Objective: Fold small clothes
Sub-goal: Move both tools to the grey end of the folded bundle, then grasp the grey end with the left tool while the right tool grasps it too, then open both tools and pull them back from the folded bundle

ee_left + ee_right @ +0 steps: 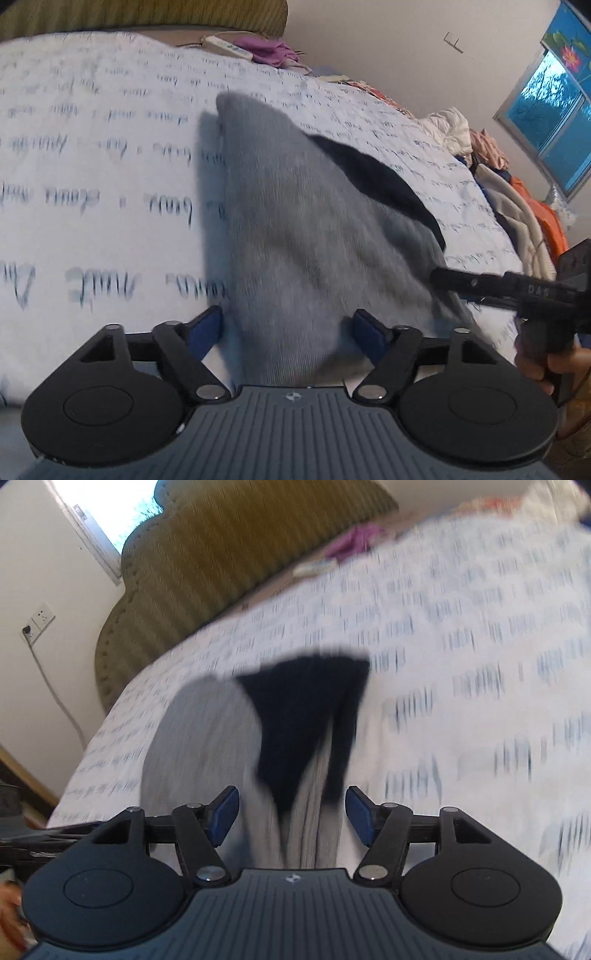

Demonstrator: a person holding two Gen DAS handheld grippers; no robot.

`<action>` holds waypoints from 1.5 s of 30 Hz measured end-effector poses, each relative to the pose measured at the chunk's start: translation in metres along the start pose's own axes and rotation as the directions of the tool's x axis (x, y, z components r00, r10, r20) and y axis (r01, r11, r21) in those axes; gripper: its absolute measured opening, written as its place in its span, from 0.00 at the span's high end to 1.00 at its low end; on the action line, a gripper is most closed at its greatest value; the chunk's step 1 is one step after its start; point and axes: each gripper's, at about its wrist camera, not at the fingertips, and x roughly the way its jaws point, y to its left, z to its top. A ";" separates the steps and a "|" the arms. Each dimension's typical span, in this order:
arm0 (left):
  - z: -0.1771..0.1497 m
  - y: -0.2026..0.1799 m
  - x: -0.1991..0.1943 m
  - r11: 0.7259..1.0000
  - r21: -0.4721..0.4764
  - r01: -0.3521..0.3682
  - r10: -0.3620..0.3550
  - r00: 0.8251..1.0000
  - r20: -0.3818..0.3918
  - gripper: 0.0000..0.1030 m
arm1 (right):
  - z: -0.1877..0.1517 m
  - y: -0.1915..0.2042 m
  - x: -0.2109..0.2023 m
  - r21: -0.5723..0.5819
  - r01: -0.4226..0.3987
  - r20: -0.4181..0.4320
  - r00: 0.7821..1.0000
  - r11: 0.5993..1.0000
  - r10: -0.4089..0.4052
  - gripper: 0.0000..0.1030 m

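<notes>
A grey garment (295,236) with a dark navy part (373,177) lies on the white bedsheet printed with script (110,147). Its near end runs between the blue pads of my left gripper (288,336), which stands open; the pads do not press on the cloth. In the right wrist view the same garment (199,738) with its navy part (306,709) reaches between the pads of my right gripper (291,818), also open, with gaps on both sides of the cloth. The right gripper's black fingers (480,286) show at the garment's right edge, with a hand behind them.
An olive padded headboard (207,565) stands at the bed's far end. A purple cloth (269,50) and a white remote-like thing (225,46) lie near it. A pile of clothes (509,192) fills the bed's right side below a window (550,122). A wall socket with a cable (38,622) is at the left.
</notes>
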 end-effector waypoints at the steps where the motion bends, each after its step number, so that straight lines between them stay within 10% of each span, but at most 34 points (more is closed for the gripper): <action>1: -0.005 -0.001 -0.003 1.000 0.012 -0.005 0.005 1.000 0.018 0.49 | -0.009 -0.003 0.000 0.020 -0.012 -0.023 1.000 1.000 0.013 0.38; 3: -0.006 -0.002 -0.003 1.000 -0.001 0.019 -0.019 1.000 -0.001 0.74 | -0.022 -0.006 0.003 0.052 -0.042 -0.037 0.998 0.998 0.044 0.45; 5: -0.005 -0.004 -0.005 0.999 -0.024 0.023 -0.023 1.000 0.008 0.84 | -0.026 -0.003 0.003 0.065 -0.033 -0.042 0.998 0.997 0.036 0.84; 11: -0.010 -0.023 -0.020 0.997 0.050 -0.058 0.057 0.998 0.017 0.87 | -0.027 0.016 -0.018 -0.030 0.028 0.025 0.999 0.999 -0.027 0.87; 14: -0.013 -0.027 -0.015 0.992 0.038 -0.120 0.119 0.993 0.016 0.78 | -0.031 0.024 -0.003 -0.117 0.117 -0.041 0.992 0.986 -0.122 0.78; 18: -0.019 -0.038 -0.028 0.972 0.043 -0.232 0.229 0.971 0.067 0.47 | -0.039 0.059 -0.020 -0.229 0.304 0.106 0.952 0.925 -0.287 0.62; 22: -0.027 -0.043 -0.027 0.953 0.018 -0.302 0.301 0.952 0.057 0.31 | -0.058 0.084 -0.032 -0.279 0.300 0.219 0.945 0.912 -0.244 0.53; 26: -0.032 -0.048 -0.029 0.936 -0.004 -0.351 0.351 0.934 0.064 0.28 | -0.070 0.081 -0.017 -0.289 0.209 0.158 0.973 0.934 -0.168 0.54; 45: -0.053 -0.065 -0.034 0.881 0.030 -0.473 0.470 0.880 0.065 0.25 | -0.094 0.090 -0.027 -0.282 0.319 0.140 0.947 0.905 -0.290 0.32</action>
